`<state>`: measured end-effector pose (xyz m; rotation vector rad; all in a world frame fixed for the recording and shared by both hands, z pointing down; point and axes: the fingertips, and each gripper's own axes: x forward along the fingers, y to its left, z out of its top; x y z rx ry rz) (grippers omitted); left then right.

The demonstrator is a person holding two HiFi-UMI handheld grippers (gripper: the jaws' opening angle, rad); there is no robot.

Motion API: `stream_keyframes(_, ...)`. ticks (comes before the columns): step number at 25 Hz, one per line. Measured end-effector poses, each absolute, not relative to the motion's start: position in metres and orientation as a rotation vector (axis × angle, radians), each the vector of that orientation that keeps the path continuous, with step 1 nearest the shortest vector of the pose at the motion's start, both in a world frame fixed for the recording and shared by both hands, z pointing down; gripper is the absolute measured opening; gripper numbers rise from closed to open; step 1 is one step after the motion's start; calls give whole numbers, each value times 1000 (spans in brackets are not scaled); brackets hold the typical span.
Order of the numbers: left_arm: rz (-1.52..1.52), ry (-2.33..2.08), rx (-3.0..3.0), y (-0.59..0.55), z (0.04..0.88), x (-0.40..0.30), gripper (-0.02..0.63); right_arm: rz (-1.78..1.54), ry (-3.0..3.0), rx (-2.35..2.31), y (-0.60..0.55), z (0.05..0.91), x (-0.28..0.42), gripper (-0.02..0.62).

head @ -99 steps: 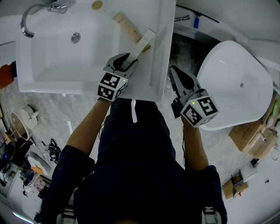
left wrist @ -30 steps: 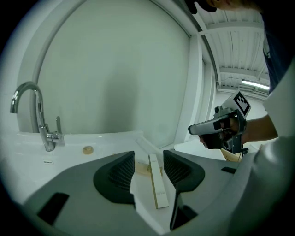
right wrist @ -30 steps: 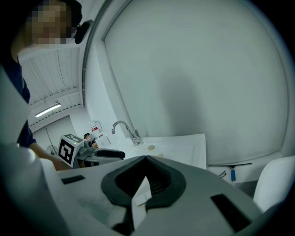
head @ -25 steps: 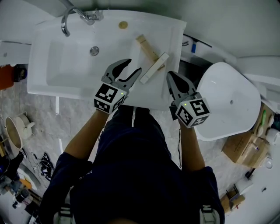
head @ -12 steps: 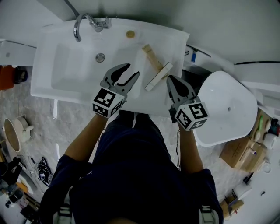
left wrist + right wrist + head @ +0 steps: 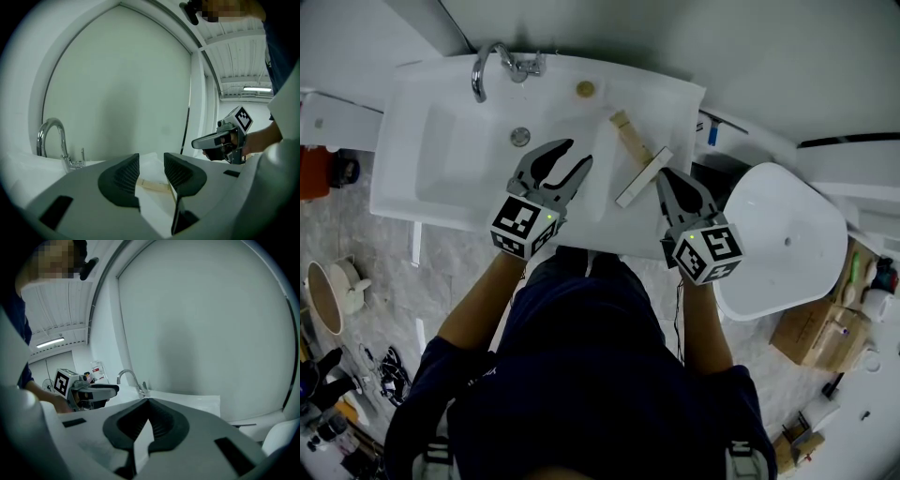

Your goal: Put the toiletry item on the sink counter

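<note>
A long white toiletry box (image 6: pixel 643 176) lies on the sink counter (image 6: pixel 675 103) to the right of the basin. Its far end rests across a tan box (image 6: pixel 630 138). My left gripper (image 6: pixel 574 153) hovers over the basin's right rim, left of the white box and apart from it. Its jaws are closing, still parted, with nothing between them. In the left gripper view the tan box (image 6: pixel 154 186) shows beyond the left gripper (image 6: pixel 151 161). My right gripper (image 6: pixel 662 175) is shut and empty, its tip close to the white box's near end.
The faucet (image 6: pixel 492 66) stands at the sink's back left, the drain (image 6: pixel 520 137) in the basin, and a small round disc (image 6: pixel 585 89) on the back ledge. A white toilet (image 6: pixel 778 234) is to the right. Cardboard boxes (image 6: pixel 820 328) and floor clutter lie around.
Four seconds ago my left gripper was shut on the white box; it has since let go and drawn back left. In the last second its jaws narrowed a little.
</note>
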<state>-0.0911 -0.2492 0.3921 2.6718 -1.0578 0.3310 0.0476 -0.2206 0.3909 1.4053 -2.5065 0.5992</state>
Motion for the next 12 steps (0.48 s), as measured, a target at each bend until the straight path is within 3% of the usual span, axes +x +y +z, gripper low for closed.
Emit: stream_keyframes(12,287,-1046,2703,-252,376,-94,142,585,-2510,1428,-224,384,45,5)
